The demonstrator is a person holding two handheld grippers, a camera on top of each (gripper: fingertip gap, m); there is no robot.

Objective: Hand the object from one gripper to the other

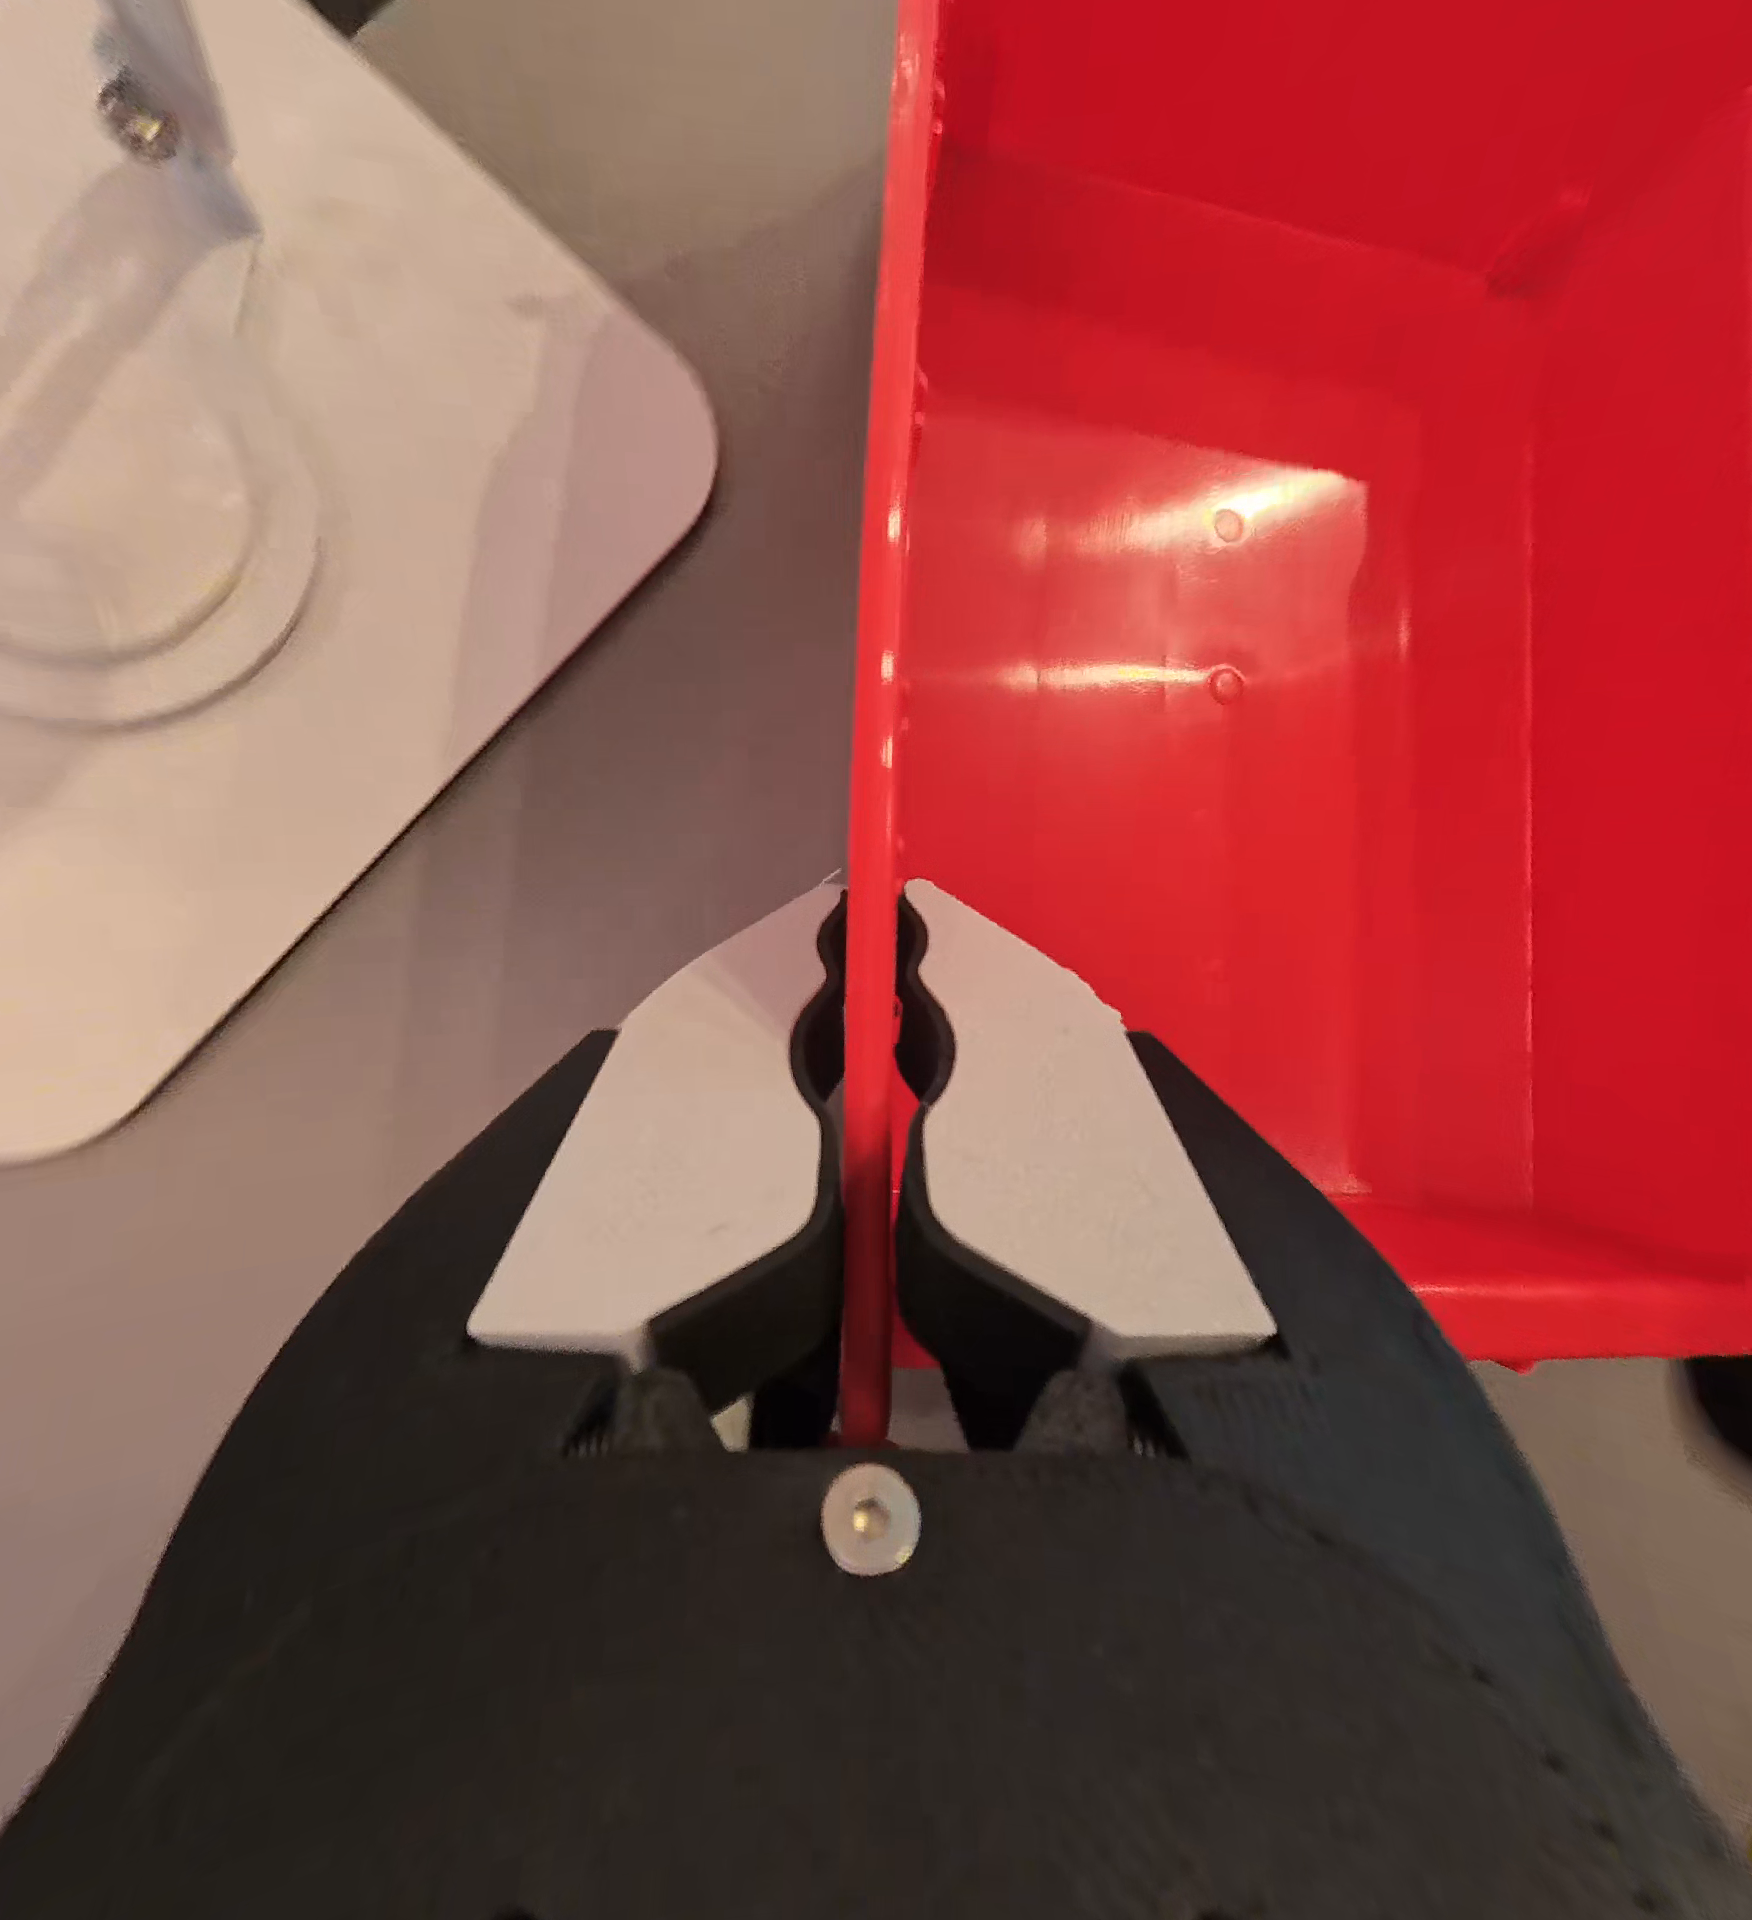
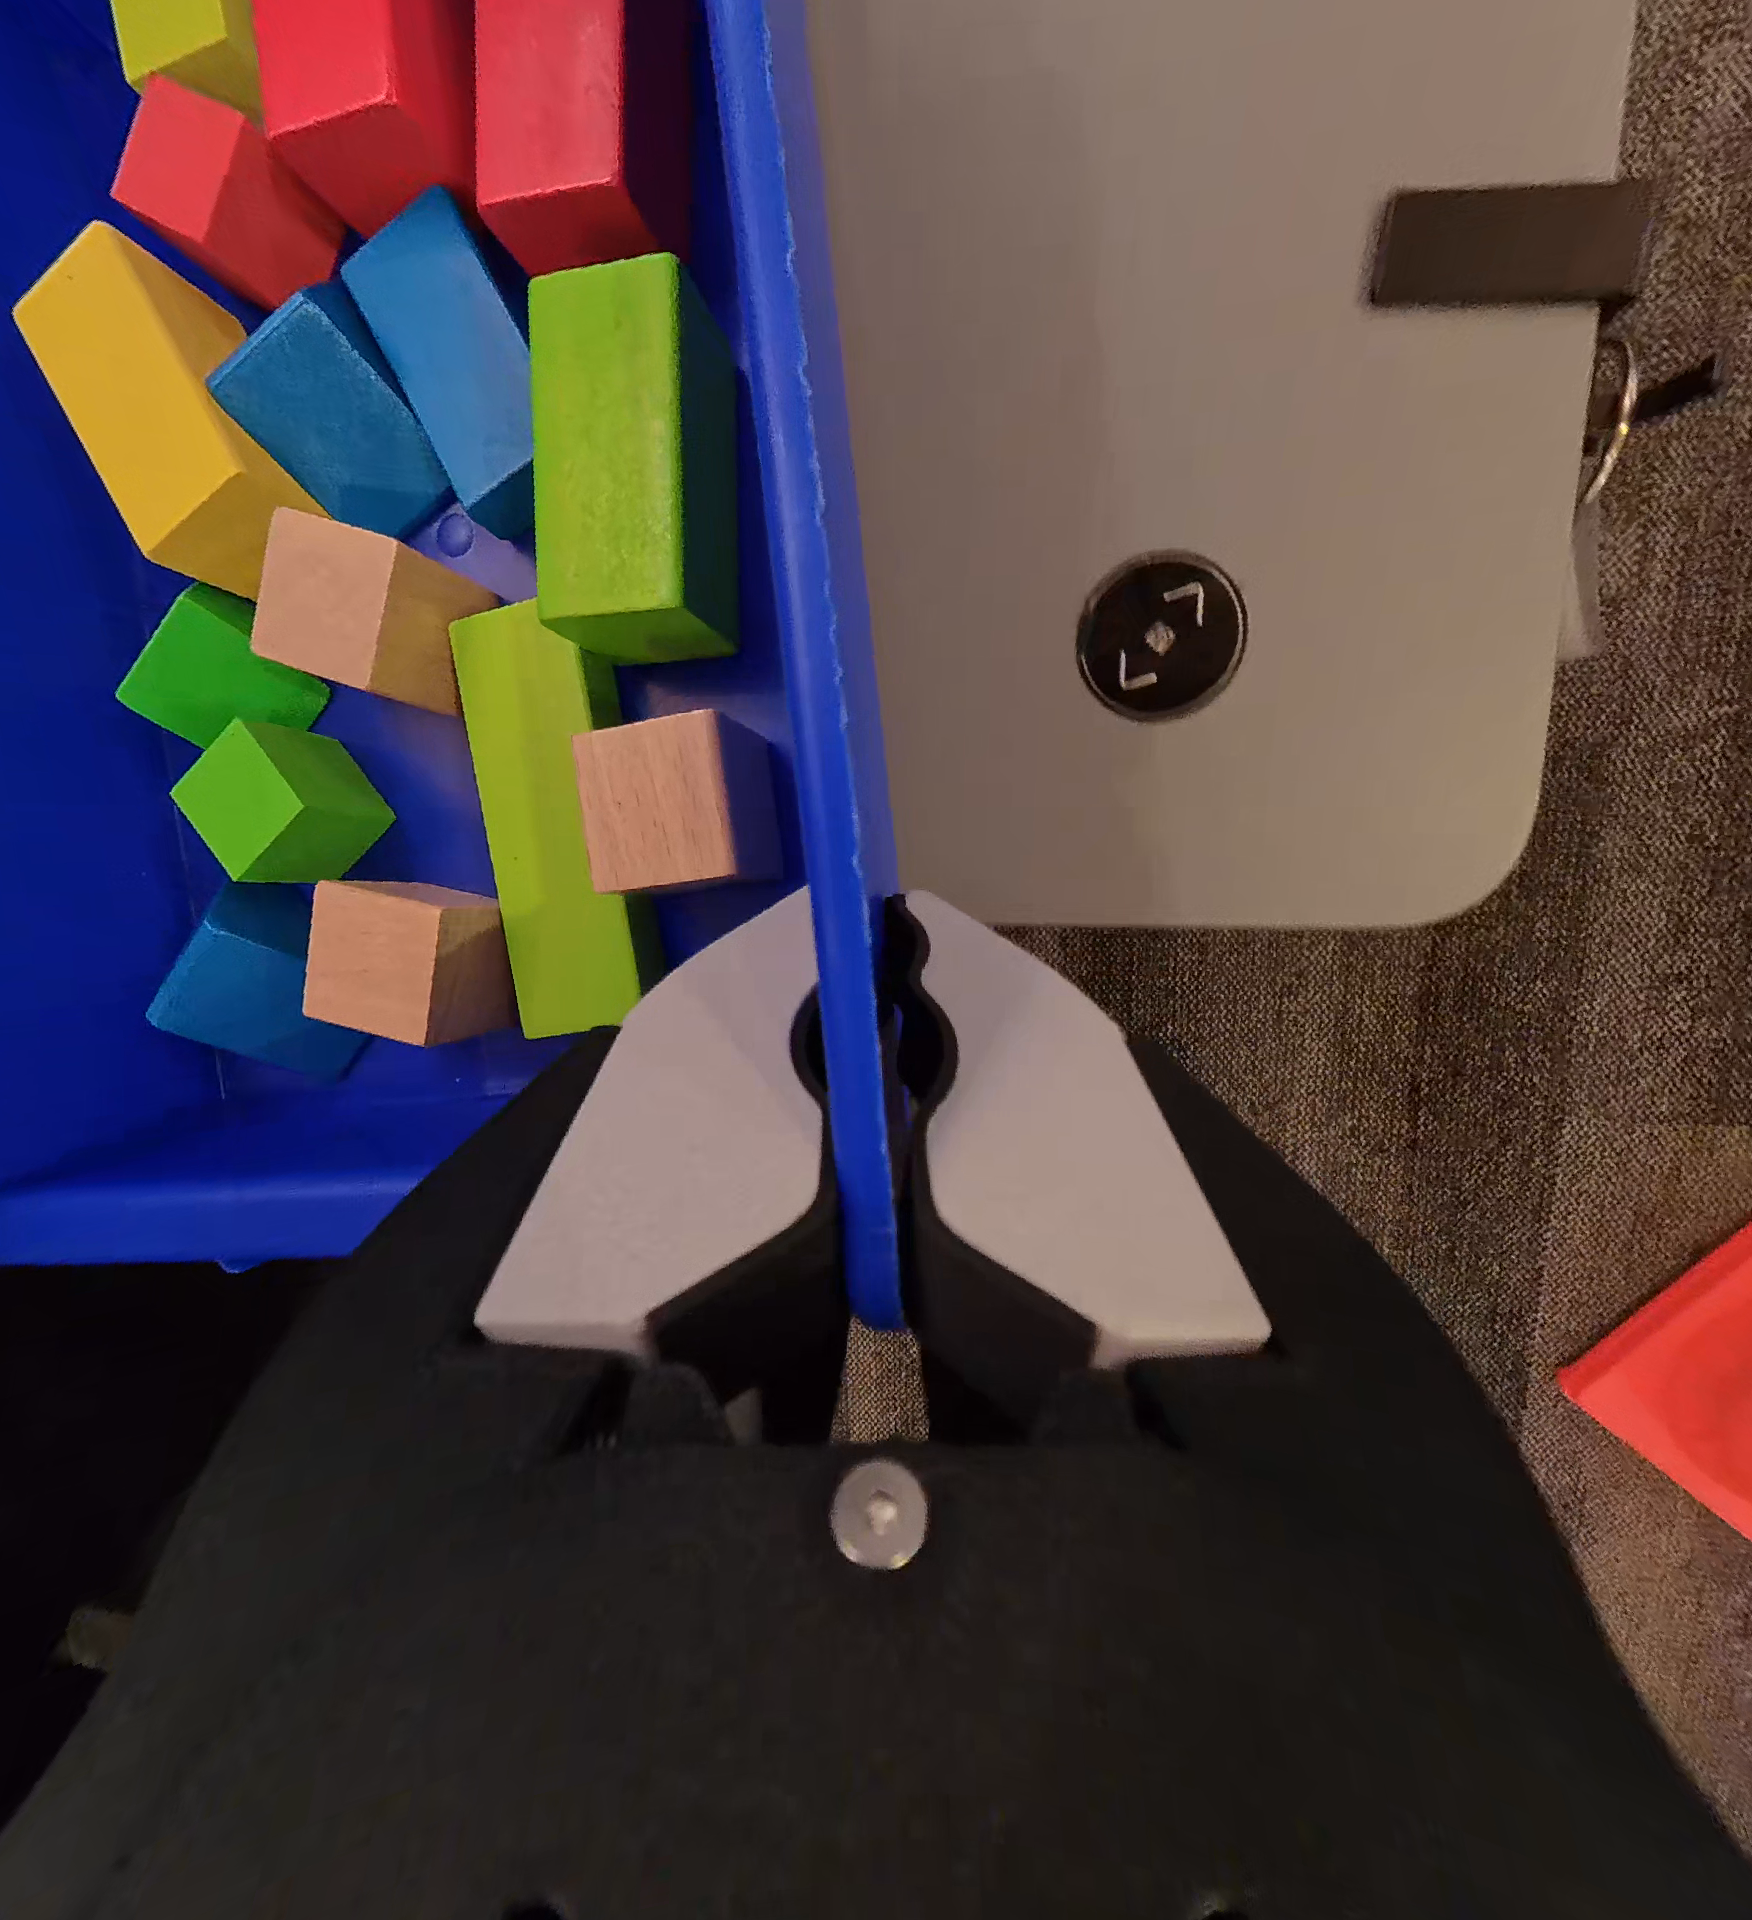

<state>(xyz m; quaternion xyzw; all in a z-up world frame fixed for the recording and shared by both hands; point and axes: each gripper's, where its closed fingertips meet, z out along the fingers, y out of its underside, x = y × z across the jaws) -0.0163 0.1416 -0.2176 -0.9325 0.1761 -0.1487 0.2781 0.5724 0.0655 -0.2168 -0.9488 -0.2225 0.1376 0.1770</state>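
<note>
In your left wrist view, the left gripper (image 1: 870, 914) has its jaws nearly closed on the thin side wall of a red bin (image 1: 1267, 727) — both black pads press against the wall's rim, which runs straight up between them. The bin's glossy inside, bare in the part that shows, fills the right half of the view. To the left, on the grey bench (image 1: 560, 935), lies a pale flat plate (image 1: 436, 520) with rounded corners and a clear round fitting on it. In your right wrist view, the right gripper (image 2: 867, 914) is clamped the same way on the side wall of a blue bin (image 2: 778, 416), jaws almost shut with the wall pinched between the pads. This bin holds a heap of wooden blocks (image 2: 633, 457) — red, yellow, blue, green and plain wood. Right of the bin is a grey panel (image 2: 1267, 312) with a round black button (image 2: 1161, 635), over a brown woven surface (image 2: 1371, 1091) where a flat red square (image 2: 1724, 1382) lies.
</note>
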